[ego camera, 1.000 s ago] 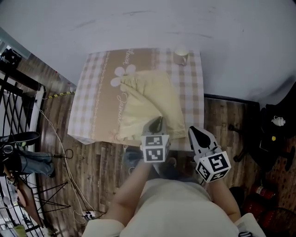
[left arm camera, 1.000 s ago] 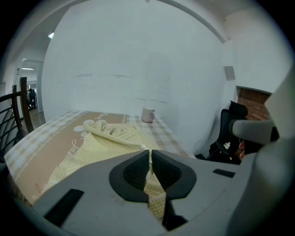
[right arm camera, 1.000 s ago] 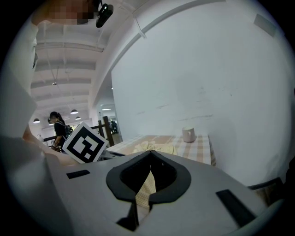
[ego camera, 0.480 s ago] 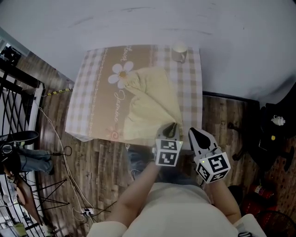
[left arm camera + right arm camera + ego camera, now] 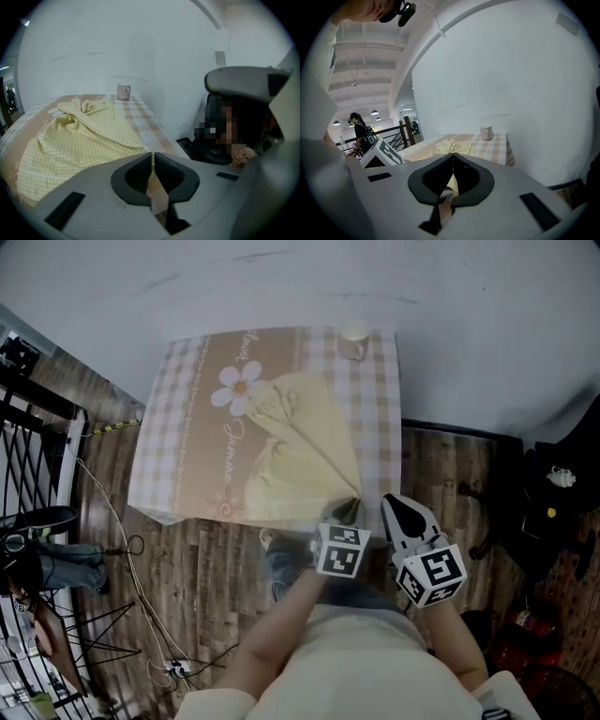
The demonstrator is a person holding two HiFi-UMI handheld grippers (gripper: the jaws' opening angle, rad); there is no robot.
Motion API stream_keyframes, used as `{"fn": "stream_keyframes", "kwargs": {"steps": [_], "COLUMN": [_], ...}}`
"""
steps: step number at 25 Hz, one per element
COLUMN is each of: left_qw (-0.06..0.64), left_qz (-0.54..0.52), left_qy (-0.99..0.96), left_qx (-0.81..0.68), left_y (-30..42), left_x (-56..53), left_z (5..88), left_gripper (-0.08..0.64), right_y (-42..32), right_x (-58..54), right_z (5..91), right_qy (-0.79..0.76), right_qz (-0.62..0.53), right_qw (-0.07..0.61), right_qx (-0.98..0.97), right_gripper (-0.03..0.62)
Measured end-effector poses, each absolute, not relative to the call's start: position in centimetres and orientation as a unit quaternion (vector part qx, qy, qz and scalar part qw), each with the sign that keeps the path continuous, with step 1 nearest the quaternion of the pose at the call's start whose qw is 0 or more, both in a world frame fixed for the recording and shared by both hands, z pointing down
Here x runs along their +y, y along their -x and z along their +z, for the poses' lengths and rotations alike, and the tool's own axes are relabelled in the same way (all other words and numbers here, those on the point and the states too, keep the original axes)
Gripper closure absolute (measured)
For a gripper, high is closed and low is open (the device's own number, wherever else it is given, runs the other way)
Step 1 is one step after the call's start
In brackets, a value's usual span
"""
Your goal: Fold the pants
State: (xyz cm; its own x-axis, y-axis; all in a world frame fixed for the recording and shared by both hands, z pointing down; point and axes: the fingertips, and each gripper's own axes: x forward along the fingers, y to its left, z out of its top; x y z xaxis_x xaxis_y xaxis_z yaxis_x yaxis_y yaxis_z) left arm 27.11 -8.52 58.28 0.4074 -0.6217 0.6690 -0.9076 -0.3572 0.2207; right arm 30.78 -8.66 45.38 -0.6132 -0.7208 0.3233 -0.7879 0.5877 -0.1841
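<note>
Pale yellow checked pants [image 5: 300, 442] lie crumpled on the checkered tablecloth [image 5: 178, 427], bunched near the daisy print and drawn out in a taut fold toward the near right corner. My left gripper [image 5: 351, 512] is at that corner, shut on the pants' edge. In the left gripper view the cloth [image 5: 79, 136] runs from the pinched jaws [image 5: 151, 157] away across the table. My right gripper [image 5: 395, 507] hovers just right of the left one, off the table's edge, shut with nothing held. In the right gripper view its jaws [image 5: 453, 157] meet, with the pants [image 5: 459, 147] beyond them.
A white mug [image 5: 353, 338] stands at the table's far right corner, also in the left gripper view [image 5: 123, 92]. A white wall lies behind the table. A black railing [image 5: 28, 418] and cables [image 5: 122, 549] are at the left. Dark objects [image 5: 553, 502] sit on the wooden floor at right.
My left gripper has moved right and nearer along the table's front edge, dragging the pants' edge to the near right corner and stretching the fold. The right gripper has stayed put.
</note>
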Motion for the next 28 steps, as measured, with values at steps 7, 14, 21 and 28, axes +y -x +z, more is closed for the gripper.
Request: {"fn": "stream_keyframes", "kwargs": {"steps": [7,14,21,28], "left_qw": [0.316,0.308,0.298,0.292], "left_qz": [0.256,0.264,0.235,0.206], "left_qy": [-0.778,-0.786,-0.816,-0.807], "left_qx": [-0.479,-0.467,-0.437,-0.470], "left_y": [-27.7,-28.2,-28.6,-24.1], "left_x": [-8.1,-8.1,-7.5,-8.8], "left_z": [59.6,59.1,56.4,54.2], "left_gripper": [0.540,0.538,0.472,0.486], "right_y": [-31.0,-31.3,-30.2,-27.4], "right_x": [-8.4,-8.1,-8.9,-10.5], "right_z": [44.5,44.4,43.9,43.5], "right_qy": [-0.431,-0.438,-0.433,-0.425], "right_qz": [0.147,0.153,0.145,0.134], "right_qw": [0.102,0.101,0.101,0.102], "right_qx": [-0.884,-0.880,-0.884,-0.889], "right_gripper": [0.592,0.592,0.592,0.592]}}
